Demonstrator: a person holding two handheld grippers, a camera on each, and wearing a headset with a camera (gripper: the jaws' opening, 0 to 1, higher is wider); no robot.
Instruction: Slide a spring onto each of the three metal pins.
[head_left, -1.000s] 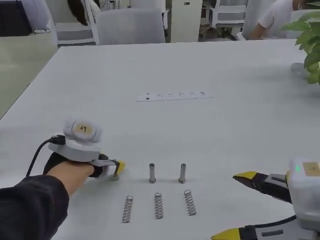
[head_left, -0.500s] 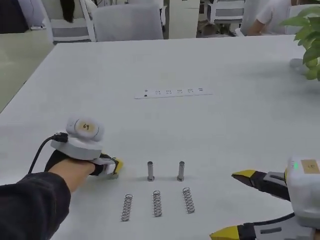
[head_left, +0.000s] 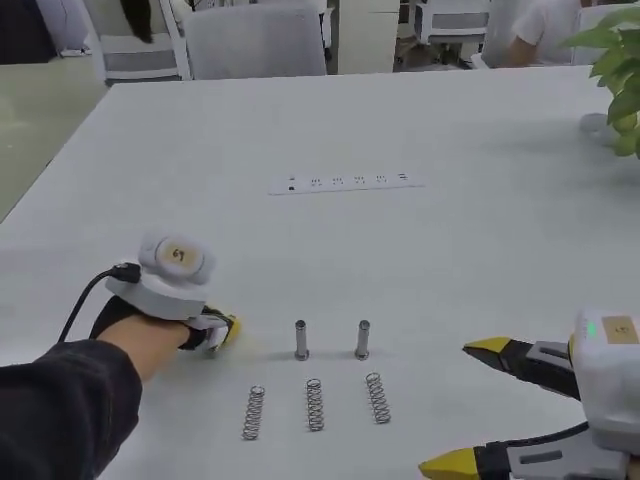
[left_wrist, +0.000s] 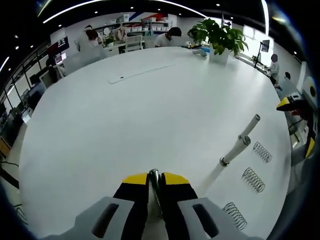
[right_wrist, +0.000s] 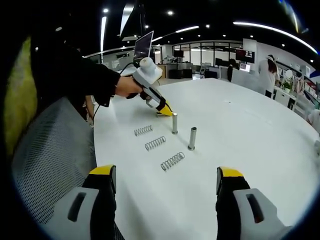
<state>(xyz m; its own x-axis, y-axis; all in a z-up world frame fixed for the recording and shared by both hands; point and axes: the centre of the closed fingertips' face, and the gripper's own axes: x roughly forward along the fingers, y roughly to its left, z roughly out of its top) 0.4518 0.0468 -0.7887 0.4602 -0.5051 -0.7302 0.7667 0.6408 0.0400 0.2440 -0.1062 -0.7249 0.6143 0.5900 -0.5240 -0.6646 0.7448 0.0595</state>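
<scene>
On the white table (head_left: 400, 120), the left gripper (head_left: 222, 332) clamped a metal pin (left_wrist: 154, 175).
The right gripper (head_left: 465, 406) gaped wide near three springs (head_left: 315, 404) lying before two upright pins (head_left: 301, 340).

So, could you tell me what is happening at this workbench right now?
A person works with two hand-held grippers. The left gripper is shut on one small upright metal pin on the white table; the two other metal pins stand free beside it. Three coiled wire springs lie in a row before the pins, none on a pin yet. The right gripper hovers open, off to the side.
</scene>
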